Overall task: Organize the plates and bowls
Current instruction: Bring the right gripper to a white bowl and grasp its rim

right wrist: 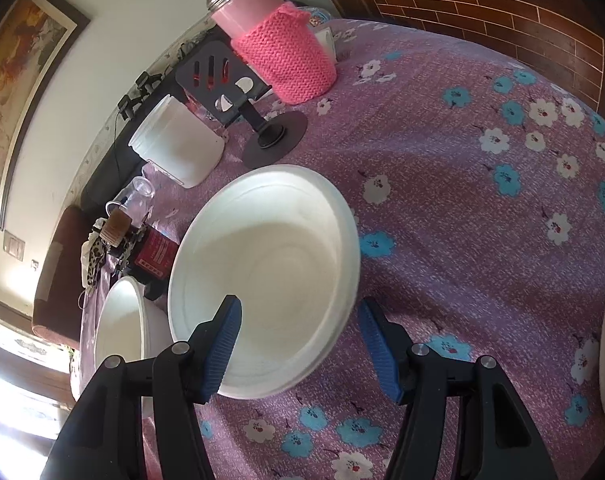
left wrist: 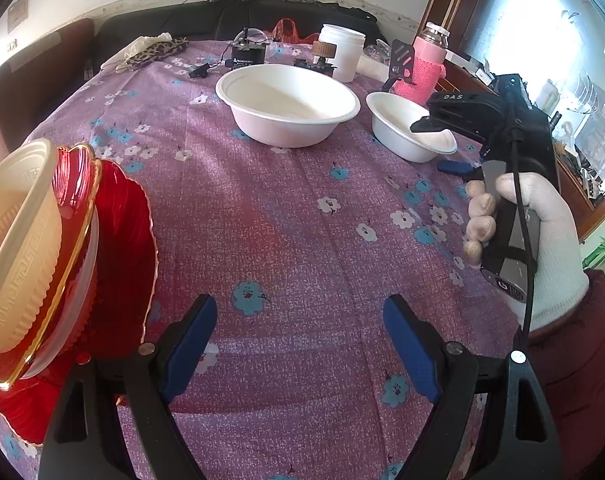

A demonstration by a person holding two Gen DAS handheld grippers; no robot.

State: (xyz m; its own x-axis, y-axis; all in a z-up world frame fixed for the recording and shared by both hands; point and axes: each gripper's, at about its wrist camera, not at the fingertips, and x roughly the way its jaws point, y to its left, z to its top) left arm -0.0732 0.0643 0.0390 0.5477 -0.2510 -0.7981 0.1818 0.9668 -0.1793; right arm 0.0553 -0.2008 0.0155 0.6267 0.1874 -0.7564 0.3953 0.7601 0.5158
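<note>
The small white disposable bowl sits on the bench under its purple flowered cloth, near the far right side, with the larger white disposable bowl just beside it. Both look like thin moulded pulp or foam: very light, slightly flexible at the rim, easy to dent if squeezed hard, and likely to skid on the cloth if nudged. The rolled rim is the sensible place to take hold, one pad inside and one outside.

The right claw is released and straddles the near rim of the small bowl, the left pad over the inside, the other outside; neither presses on it. The left claw hangs released over bare cloth, holding nothing.

Both white bowls are empty. At the left edge, a cream ribbed plastic bowl is nested on a stack of red gold-rimmed scalloped plates; it also appears empty.
</note>
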